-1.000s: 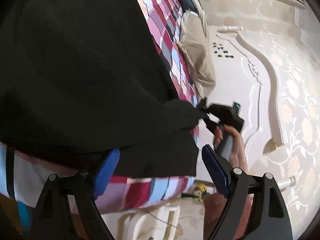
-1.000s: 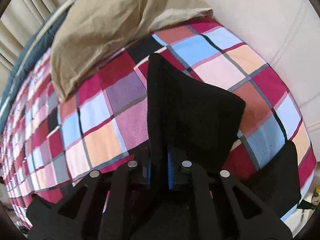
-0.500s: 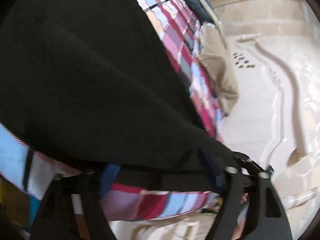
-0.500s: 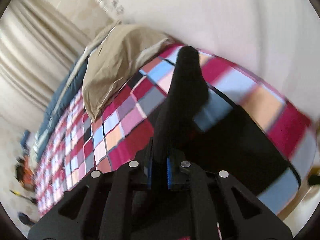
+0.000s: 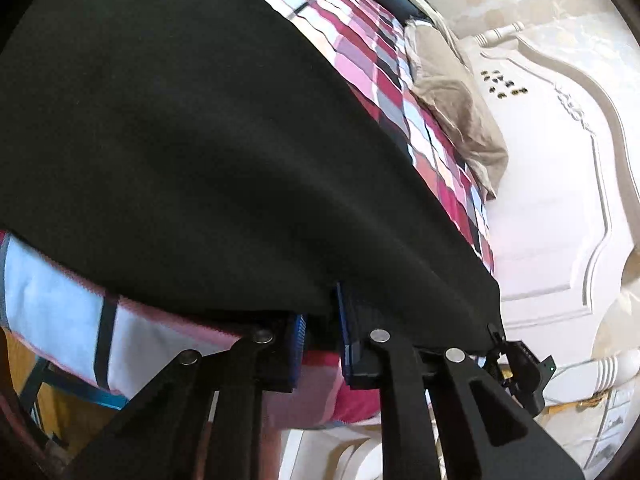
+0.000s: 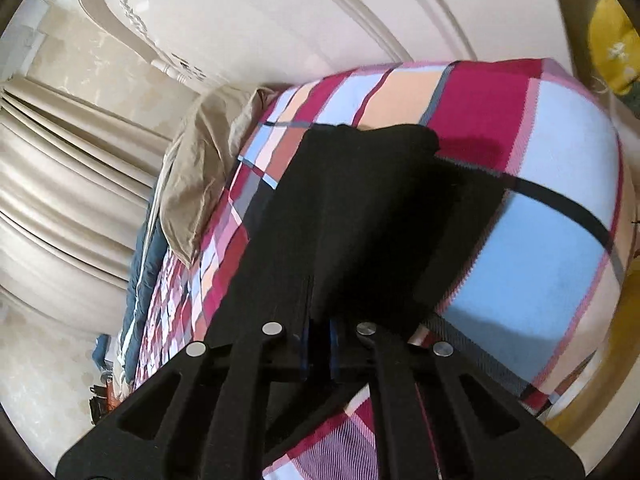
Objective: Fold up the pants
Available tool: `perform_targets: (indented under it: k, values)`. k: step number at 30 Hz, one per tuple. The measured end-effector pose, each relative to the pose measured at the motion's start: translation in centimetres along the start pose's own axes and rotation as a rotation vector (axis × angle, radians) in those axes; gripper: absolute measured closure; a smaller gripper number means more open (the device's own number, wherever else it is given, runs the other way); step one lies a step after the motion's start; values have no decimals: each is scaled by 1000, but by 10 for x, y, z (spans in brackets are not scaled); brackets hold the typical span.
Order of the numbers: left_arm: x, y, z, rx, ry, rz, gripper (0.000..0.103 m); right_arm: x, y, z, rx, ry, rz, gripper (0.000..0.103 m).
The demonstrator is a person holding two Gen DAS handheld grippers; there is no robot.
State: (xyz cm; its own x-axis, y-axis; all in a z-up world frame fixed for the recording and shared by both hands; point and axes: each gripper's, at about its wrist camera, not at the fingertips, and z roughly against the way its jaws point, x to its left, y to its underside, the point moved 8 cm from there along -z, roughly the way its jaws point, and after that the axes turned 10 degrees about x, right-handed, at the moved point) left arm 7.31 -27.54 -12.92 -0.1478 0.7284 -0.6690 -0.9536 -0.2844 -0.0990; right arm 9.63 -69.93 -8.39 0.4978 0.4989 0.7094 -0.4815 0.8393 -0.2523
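Left wrist view: left gripper (image 5: pixel 320 340) pinching the near edge of the black pants (image 5: pixel 180 140), jaws narrow with cloth between the blue pads.

Gripping only a thin bite of fabric here, and likewise at the right gripper (image 6: pixel 319 344), pressed tight on another fold of the same pants. Lying spread over the checked bedcover (image 5: pixel 60 312), close to the bed's edge, with the beige pillow (image 5: pixel 452 92) well apart. Probably risking a slip of the cloth if pulling the two hands apart too hard. Also risking a crooked fold if lifting unevenly, or dragging the bedcover along if pinching it together with the pants.
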Motion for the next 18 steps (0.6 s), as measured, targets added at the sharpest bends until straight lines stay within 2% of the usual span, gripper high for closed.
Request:
perform_targets:
  k: [4,7,9,10,12,13,15,16,17,18]
  values:
    - [0,5,-1,-3,-30,-50,88,-12,2,5,-10,-1,-20,97]
    - [2,4,-7,13,-33,-63,88,-23,2,1,-9,-34,-44,98]
    - [1,6,-4,12,-22,-81,84,-28,0,5,-29,-43,-61,97]
    - [-1,7,-3,14,-13,-95,80,-32,-2,9,-36,-47,-77,96]
    - [-13,15,-2,32,18,-188,55,-38,-3,14,-47,-39,-89,94]
    - [-18,19,0,30,16,-224,51,-40,-4,19,-53,-33,-86,94]
    - [-29,28,7,28,7,-311,29,-45,-5,27,-67,-21,-84,93]
    - [-34,34,13,22,14,-352,26,-48,-4,33,-79,-11,-82,89]
    - [-37,36,19,8,19,-370,26,-51,-4,40,-96,19,-81,74]
    - [-39,37,26,-7,27,-388,24,-55,-5,49,-127,71,-77,67]
